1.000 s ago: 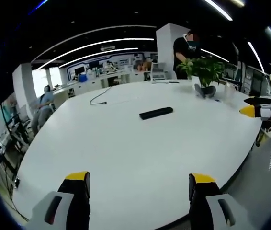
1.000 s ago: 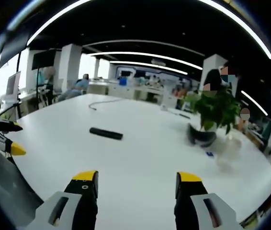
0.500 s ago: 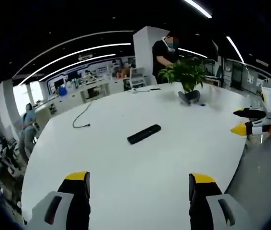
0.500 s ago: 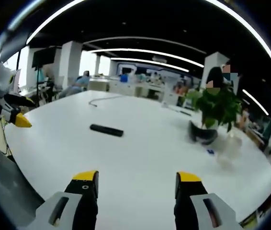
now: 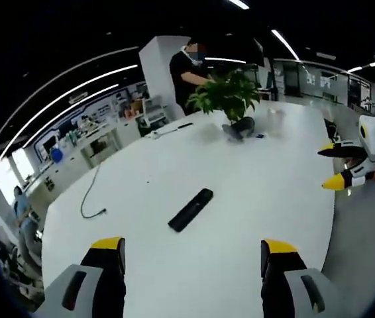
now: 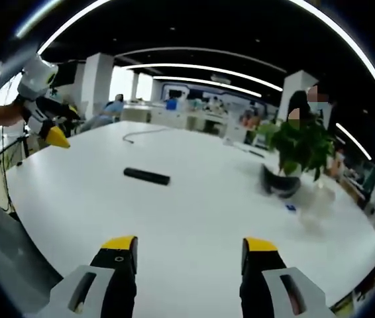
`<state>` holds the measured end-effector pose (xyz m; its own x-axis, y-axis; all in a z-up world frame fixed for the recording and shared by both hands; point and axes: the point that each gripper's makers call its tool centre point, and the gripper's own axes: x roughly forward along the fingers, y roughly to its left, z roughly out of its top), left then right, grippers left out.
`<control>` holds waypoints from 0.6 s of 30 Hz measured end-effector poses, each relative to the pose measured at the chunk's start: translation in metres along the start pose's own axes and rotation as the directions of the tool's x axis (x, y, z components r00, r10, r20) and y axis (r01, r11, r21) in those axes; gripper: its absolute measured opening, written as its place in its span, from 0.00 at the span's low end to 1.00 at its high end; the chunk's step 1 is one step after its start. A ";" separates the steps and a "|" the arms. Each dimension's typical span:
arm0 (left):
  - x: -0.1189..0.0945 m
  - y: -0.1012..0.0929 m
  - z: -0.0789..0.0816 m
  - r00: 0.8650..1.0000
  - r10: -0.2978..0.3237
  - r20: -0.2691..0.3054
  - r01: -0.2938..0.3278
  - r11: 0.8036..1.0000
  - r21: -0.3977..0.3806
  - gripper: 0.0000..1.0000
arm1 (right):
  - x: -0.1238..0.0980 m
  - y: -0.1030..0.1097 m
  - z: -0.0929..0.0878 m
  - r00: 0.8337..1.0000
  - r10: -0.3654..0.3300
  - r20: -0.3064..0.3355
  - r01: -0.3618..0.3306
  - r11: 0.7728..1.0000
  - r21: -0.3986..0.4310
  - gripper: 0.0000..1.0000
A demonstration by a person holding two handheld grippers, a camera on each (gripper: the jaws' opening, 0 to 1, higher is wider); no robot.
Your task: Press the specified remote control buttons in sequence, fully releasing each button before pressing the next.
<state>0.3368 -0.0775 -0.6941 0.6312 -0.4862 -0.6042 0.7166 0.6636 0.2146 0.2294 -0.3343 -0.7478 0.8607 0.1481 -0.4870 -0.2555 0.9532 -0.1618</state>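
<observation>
A slim black remote control point(image 5: 191, 209) lies flat on the big white table point(image 5: 254, 199), well ahead of my left gripper point(image 5: 191, 255), which stands open with nothing between its yellow-tipped jaws. In the right gripper view the same remote control point(image 6: 146, 175) lies left of centre, far in front of my right gripper point(image 6: 187, 255), also open and empty. The right gripper point(image 5: 346, 165) comes into the left gripper view at the right edge, over the table's rim. The left gripper point(image 6: 50, 126) hangs at the upper left of the right gripper view, held by a hand.
A potted green plant point(image 5: 230, 103) stands at the table's far side, also plant point(image 6: 297, 156). A black cable point(image 5: 91, 199) lies on the table's left part. A person point(image 5: 187, 73) stands behind the plant. Desks and seated people fill the background.
The left gripper has risen and swung, so the remote now sits nearer and lower in its view. In the right gripper view the left gripper has moved up and inward over the table.
</observation>
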 end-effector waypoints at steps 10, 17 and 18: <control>0.041 0.002 -0.005 0.979 -0.138 -0.150 0.154 0.982 0.105 0.79 | 0.002 0.001 -0.004 1.000 0.004 -0.025 -0.004 1.000 -0.009 0.61; 0.061 -0.002 -0.009 0.949 -0.244 -0.199 0.269 0.957 0.112 0.78 | 0.004 0.004 -0.007 0.999 0.015 -0.045 -0.016 1.000 -0.013 0.61; 0.065 -0.002 -0.010 0.945 -0.252 -0.207 0.282 0.950 0.132 0.78 | 0.004 0.005 -0.008 0.999 0.019 -0.046 -0.019 1.000 -0.018 0.61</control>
<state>0.3733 -0.1047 -0.7412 0.3552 -0.5093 -0.7839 0.8980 0.4190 0.1346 0.2284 -0.3307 -0.7574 0.8348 0.1535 -0.5287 -0.2801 0.9452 -0.1678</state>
